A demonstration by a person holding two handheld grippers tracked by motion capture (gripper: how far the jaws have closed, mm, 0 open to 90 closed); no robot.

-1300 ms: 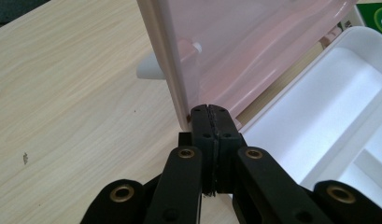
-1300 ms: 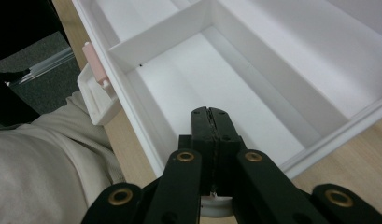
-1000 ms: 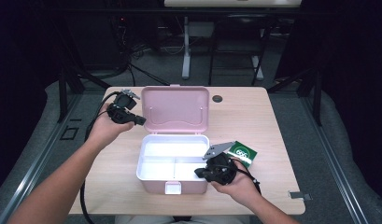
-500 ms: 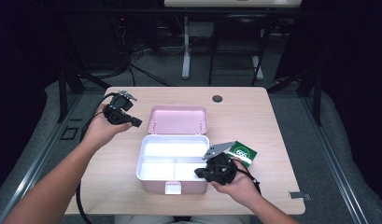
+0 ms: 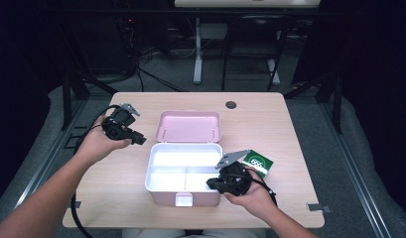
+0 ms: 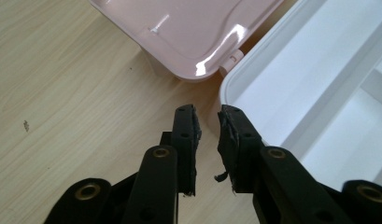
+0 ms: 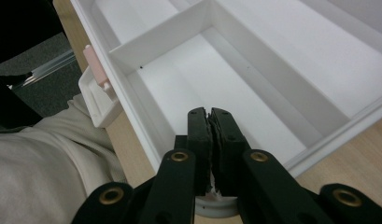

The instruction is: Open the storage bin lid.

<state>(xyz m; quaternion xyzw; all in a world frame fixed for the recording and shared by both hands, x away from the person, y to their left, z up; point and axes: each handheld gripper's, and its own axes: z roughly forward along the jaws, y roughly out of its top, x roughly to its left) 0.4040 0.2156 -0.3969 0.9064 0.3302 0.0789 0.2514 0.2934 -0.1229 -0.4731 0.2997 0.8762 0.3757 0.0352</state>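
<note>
Pink plastic marks the lid (image 5: 189, 126) of the storage box (image 5: 183, 173), which has been swung from upright a second ago to lying fully back on the bench (image 5: 270, 124); opening is judged complete, the white compartments being exposed. The left gripper (image 5: 135, 137) is held level beside the lid's left corner, its jaws having just been parted a little, with nothing between them. The right gripper (image 5: 213, 184) is kept low over the front right compartment, jaws pressed together and empty. A green packet (image 5: 257, 163) lies just right of the box.

Lab: dark cabled room, equipment stands (image 5: 196, 54)
</note>
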